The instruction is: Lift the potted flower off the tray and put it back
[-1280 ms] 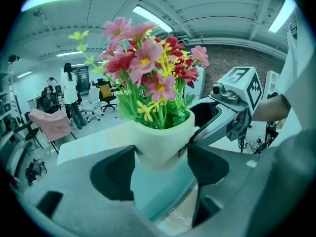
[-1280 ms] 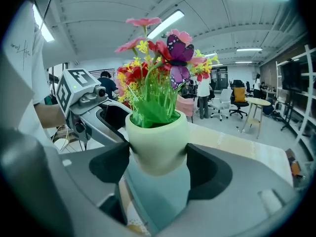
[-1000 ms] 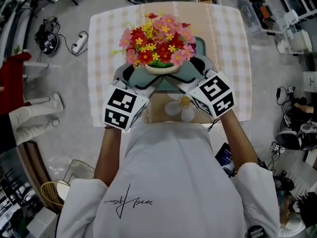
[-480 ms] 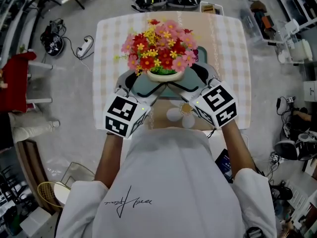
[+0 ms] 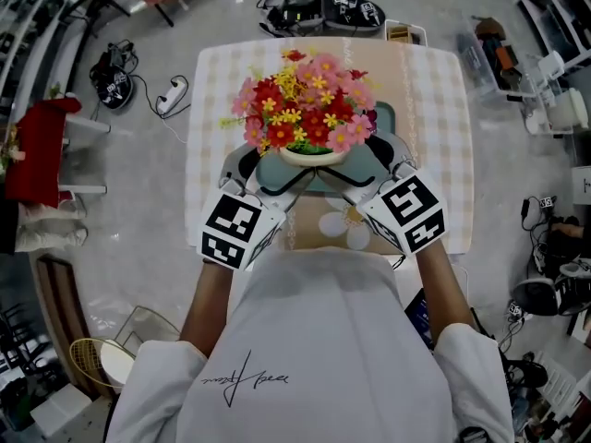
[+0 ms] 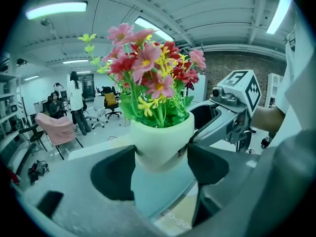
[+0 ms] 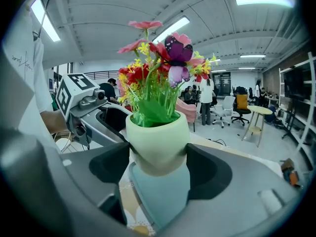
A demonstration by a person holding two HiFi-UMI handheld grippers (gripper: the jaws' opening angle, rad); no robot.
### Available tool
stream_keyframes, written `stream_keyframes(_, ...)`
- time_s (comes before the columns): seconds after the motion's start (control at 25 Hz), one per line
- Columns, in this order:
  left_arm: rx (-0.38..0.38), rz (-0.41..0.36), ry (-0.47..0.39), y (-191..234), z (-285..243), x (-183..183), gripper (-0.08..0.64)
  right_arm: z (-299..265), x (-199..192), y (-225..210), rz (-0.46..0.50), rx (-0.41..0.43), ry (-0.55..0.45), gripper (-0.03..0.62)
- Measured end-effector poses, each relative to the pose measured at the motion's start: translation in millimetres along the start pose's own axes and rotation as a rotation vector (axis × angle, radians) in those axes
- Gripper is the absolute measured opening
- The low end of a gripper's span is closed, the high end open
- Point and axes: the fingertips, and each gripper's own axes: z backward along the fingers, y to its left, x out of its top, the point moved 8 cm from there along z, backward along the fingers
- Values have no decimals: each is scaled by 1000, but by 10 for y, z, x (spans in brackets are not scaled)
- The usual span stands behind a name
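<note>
Table (image 5: 434, 90) below; potted flower (image 5: 309, 118) still clamped above tray (image 5: 386, 120)

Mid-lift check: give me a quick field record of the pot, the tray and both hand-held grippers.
pot: cream, upright, holding flowers
left hand-held gripper: shut on pot
right hand-held gripper: shut on pot, from the opposite side
tray: teal, on the table, below the pot
pot to tray: appears lifted clear
</note>
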Motion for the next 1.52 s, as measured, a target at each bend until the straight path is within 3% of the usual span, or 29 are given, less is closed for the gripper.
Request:
stream_keyframes(0.52, -13, 8, -24, 44, 41, 41, 325, 8, 82, 33, 16, -24, -7, 367)
stream_keyframes(1.52, -21, -33, 31, -36, -102, -47, 336, 15, -112, 11, 1, -42, 22, 367)
